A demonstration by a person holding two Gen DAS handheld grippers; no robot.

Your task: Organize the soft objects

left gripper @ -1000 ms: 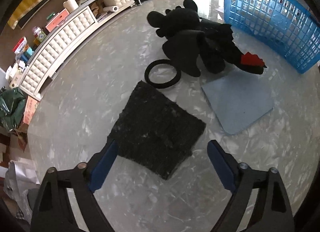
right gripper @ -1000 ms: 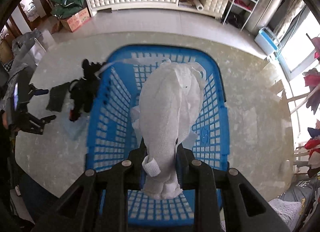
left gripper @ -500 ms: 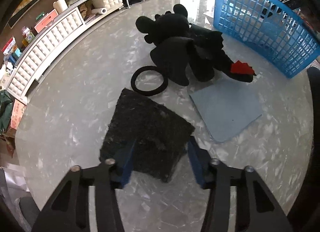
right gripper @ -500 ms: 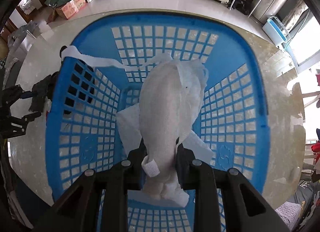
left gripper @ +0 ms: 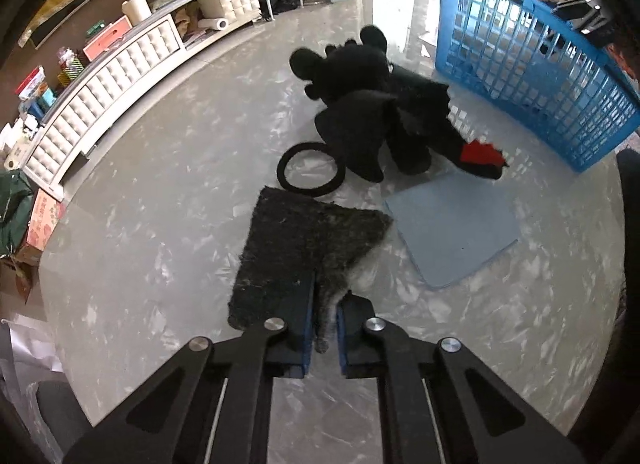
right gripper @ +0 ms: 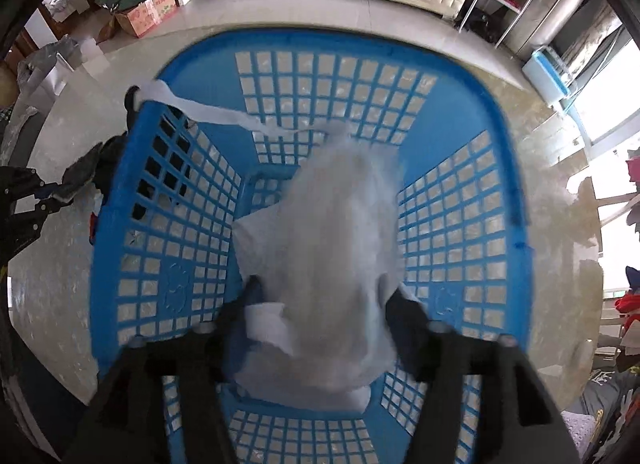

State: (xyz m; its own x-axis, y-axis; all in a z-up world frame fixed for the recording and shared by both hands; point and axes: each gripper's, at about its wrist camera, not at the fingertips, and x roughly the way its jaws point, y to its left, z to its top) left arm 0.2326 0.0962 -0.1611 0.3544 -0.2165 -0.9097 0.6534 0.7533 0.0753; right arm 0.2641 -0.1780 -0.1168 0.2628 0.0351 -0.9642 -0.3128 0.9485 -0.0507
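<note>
Down on the glossy, marbled grey table (left gripper: 152,232), the left gripper (left gripper: 323,328) is pinching the near corner of a coarse, fuzzy black square mat (left gripper: 304,248); its blue-padded fingers (left gripper: 306,320) are sitting close together with a bunched grey fold of the mat squeezed between them. Just beyond the mat a thin black ring (left gripper: 311,170) is lying flat, touching a plush black toy (left gripper: 376,120) with a red tail tip. A smooth pale-blue rectangular sheet (left gripper: 456,232) is resting just beside the mat, partly under the toy's tail. Behind these, the blue plastic lattice basket (left gripper: 532,76) is standing on the table.

In the right wrist view, the right gripper (right gripper: 324,328) is hovering over the open mouth of the same basket (right gripper: 460,200), whose walls are a grid of square holes. Its fingers are standing apart on either side of a crumpled white gauzy cloth (right gripper: 332,248), which is motion-blurred and lying over the basket's inside. A long narrow white strip (right gripper: 208,112) from the cloth is draping over the basket's far left rim.
</note>
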